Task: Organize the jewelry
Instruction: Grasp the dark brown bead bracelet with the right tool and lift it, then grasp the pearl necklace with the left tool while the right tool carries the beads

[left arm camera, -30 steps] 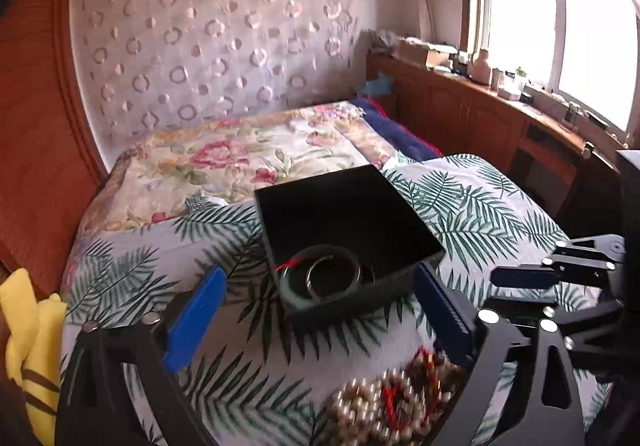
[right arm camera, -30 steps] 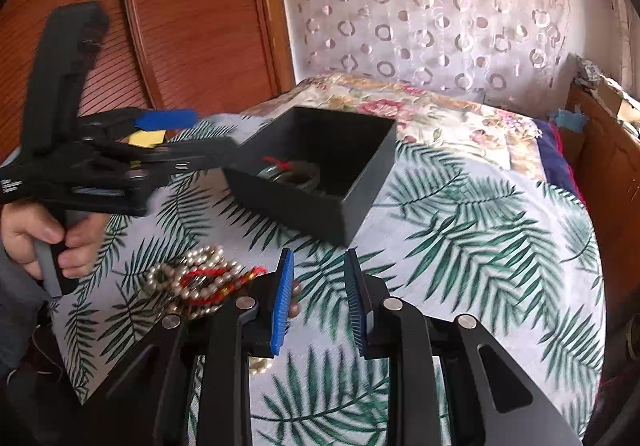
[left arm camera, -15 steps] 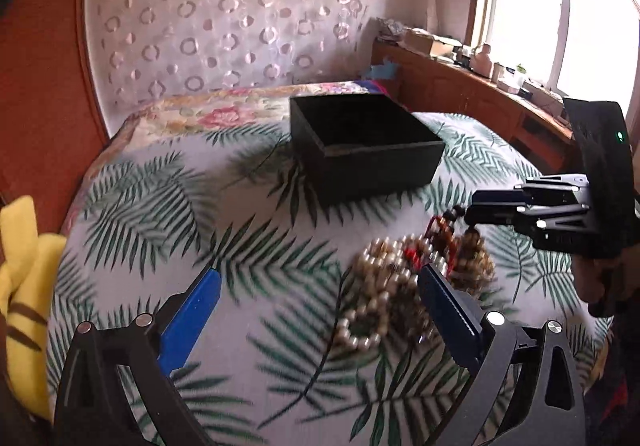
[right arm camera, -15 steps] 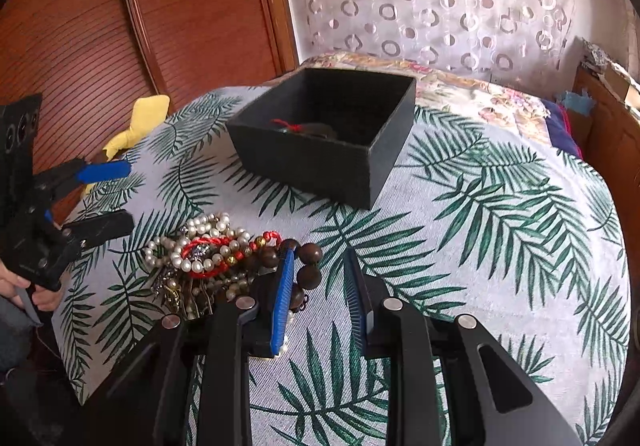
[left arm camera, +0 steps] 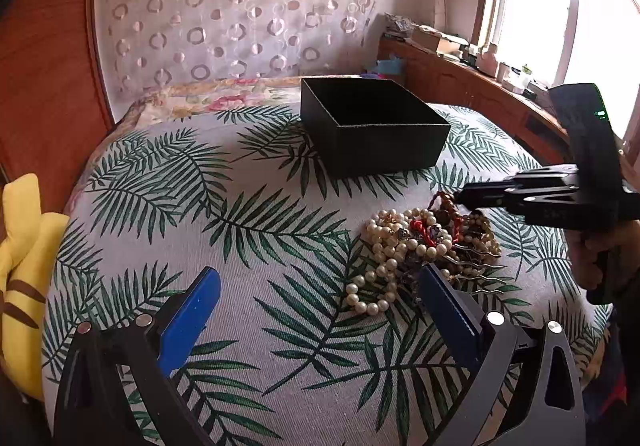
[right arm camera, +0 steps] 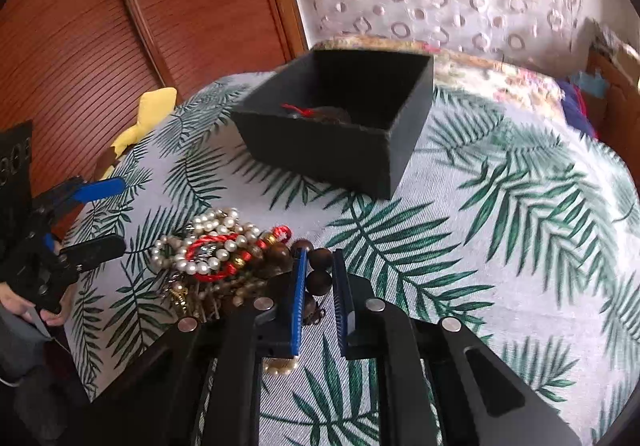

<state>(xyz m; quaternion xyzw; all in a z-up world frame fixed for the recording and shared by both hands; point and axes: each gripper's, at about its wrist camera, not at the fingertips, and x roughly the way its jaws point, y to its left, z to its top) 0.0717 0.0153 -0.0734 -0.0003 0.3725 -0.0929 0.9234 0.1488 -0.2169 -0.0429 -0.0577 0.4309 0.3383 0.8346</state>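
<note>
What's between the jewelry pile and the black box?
Nothing: only bare leaf-print cloth separates the jewelry pile from the black box. The right wrist view shows the gap most clearly, and the left wrist view agrees.

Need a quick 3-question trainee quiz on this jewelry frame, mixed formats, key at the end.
1. True or false: the black box is empty.
2. Which beads sit between the closing fingers of the right gripper? A) dark wooden beads B) pearl necklace C) nothing
3. Fill in: the left gripper is ___, holding nothing.

Key: 1 false, something with a red cord lies inside. 2 A. 3 open.
</note>
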